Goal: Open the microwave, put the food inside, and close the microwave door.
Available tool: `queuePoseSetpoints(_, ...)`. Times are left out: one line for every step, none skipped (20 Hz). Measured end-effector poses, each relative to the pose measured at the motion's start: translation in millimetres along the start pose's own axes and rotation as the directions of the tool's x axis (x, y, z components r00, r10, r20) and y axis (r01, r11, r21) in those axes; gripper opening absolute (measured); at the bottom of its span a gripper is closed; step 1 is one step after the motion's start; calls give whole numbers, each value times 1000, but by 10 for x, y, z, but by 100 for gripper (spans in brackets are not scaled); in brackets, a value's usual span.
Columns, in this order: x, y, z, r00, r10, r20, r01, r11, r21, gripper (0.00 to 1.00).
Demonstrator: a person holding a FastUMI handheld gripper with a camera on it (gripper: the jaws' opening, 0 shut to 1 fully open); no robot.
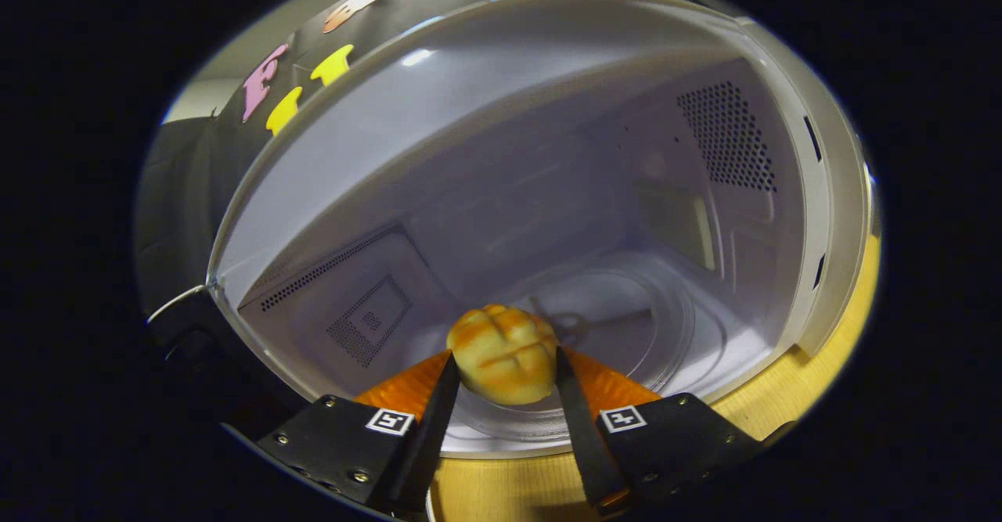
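The microwave cavity gapes across the frame's centre, door already open, so I have free room ahead and above. Its glass turntable lies lower right of centre. My claw pinches the bread roll at bottom centre, just past the front sill.

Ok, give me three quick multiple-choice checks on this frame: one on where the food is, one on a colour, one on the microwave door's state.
1. Where is the golden-brown bread roll?
A. between the fingers of the hand-held gripper
B. lying on the wooden tabletop
C. on top of the microwave

2. What colour is the white microwave's cavity?
A. black
B. white
C. red

3. The microwave door is:
A. shut
B. open
C. half shut across the opening

Answers:
1 A, both fingers press its sides.
2 B, pale walls all round.
3 B, the cavity and the clear glass turntable are exposed.
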State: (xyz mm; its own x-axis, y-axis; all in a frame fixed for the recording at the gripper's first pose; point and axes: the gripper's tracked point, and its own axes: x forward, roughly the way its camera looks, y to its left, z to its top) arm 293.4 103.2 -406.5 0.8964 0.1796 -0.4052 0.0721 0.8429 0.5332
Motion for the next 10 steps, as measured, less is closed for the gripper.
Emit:
queuePoseSetpoints(3, -17, -35, 1000, -1, -16, 1, 1000, 13, 75)
queuePoseSetpoints(-3, -20, -40, 1000, 9, -18, -9, 1000, 11, 75)
queuePoseSetpoints(-5, -14, -25, 1000, 8, -10, -8, 1000, -2, 75)
queuePoseSetpoints(-22, -38, -5, 1000, -1, -8, 1, 1000, -21, 75)
queuePoseSetpoints(-27, -44, -14, 1000, -8, -9, 8, 1000, -25, 77)
queuePoseSetpoints(-19, -37, -16, 1000, -4, -13, 4, 1000, -14, 79)
queuePoseSetpoints(-19, -34, -11, 1000, 2, -14, -2, 1000, 0, 83)
queuePoseSetpoints(-6, -24, -4, 1000, 11, -17, -10, 1000, 22, 86)
queuePoseSetpoints(-17, 11, -1, 999, 35, -24, -34, 998, 47, 89)
queuePoseSetpoints(-24, 48, 1, 998, 64, -25, -62, 995, 76, 91)
